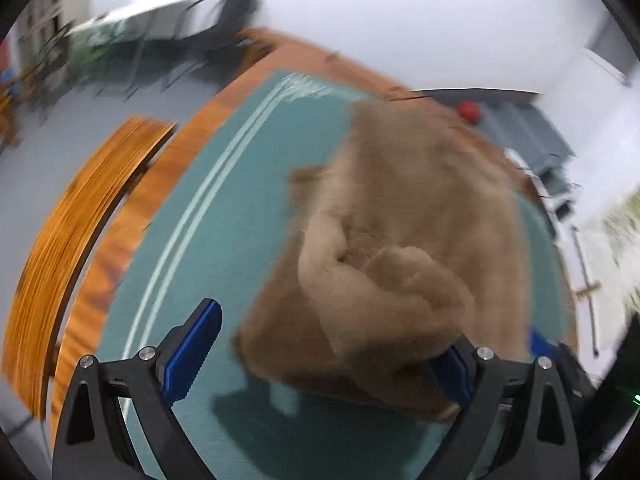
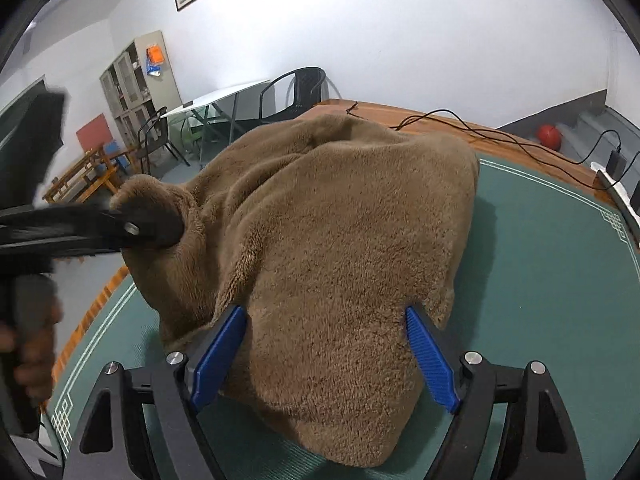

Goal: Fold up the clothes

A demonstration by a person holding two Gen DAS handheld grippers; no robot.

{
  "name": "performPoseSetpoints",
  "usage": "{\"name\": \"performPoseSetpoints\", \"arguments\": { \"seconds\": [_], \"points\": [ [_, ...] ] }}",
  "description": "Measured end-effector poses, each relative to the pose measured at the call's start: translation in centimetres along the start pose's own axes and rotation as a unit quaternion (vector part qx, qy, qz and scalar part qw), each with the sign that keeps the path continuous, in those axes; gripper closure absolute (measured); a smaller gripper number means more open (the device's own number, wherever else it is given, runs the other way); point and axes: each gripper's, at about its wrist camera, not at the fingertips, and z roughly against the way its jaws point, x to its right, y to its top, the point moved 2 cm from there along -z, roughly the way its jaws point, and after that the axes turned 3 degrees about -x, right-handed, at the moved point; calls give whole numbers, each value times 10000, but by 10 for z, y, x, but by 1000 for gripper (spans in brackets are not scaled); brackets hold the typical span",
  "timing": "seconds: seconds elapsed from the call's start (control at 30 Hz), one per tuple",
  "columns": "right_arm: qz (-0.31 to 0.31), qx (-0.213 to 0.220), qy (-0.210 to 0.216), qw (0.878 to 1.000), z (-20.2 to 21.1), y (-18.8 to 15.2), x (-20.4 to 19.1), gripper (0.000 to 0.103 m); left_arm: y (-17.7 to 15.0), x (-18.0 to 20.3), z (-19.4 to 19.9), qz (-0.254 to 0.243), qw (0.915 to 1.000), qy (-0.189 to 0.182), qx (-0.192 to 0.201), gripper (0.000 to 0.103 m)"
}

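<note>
- Your brown fleece garment (image 2: 340, 248) lies heaped on the green mat (image 2: 540, 280) of the wooden counter (image 2: 420, 114).
- Your right tongs (image 2: 326, 356) stand spread wide, blue pads touching the near fold on either side.
- Your left tongs (image 1: 320, 356) are spread too; fleece drapes over the right-hand pad, the other pad (image 1: 192, 356) bare.
- A black cable (image 2: 500, 136) trails behind.

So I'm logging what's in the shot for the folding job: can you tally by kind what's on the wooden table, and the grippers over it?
Brown fleece garment: 1
Green mat: 1
Black cable: 1
Grippers: 2, the left gripper and the right gripper
Total: 5
</note>
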Motion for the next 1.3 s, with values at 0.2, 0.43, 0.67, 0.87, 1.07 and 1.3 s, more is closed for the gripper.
{"name": "performPoseSetpoints", "arguments": {
  "seconds": [0.2, 0.43, 0.67, 0.87, 1.07, 1.3],
  "points": [
    [400, -151, -61, 9991, -4, -18, -8, 9, -9, -17, -18, -325, 9986, 416, 88, 6],
    [492, -154, -85, 9986, 10, -21, 2, 5, -14, -35, -24, -180, 9993, 338, 46, 4],
    [84, 45, -607, 9981, 49, -26, 45, 5, -10, -25, 1, -290, 9989, 346, 156, 3],
    [91, -75, -673, 9977, 58, -42, 55, 5, -6, 3, 57, -438, 9940, 292, 962, 3],
    [191, -305, -798, 9962, 43, -40, 54, 5, -15, 60, 44, -1498, 9840, -106, 961, 3],
    [151, -798, -781, 9936, 23, -53, 64, 2, -10, 37, -18, -1340, 9898, 339, 336, 4]
  ]
}}
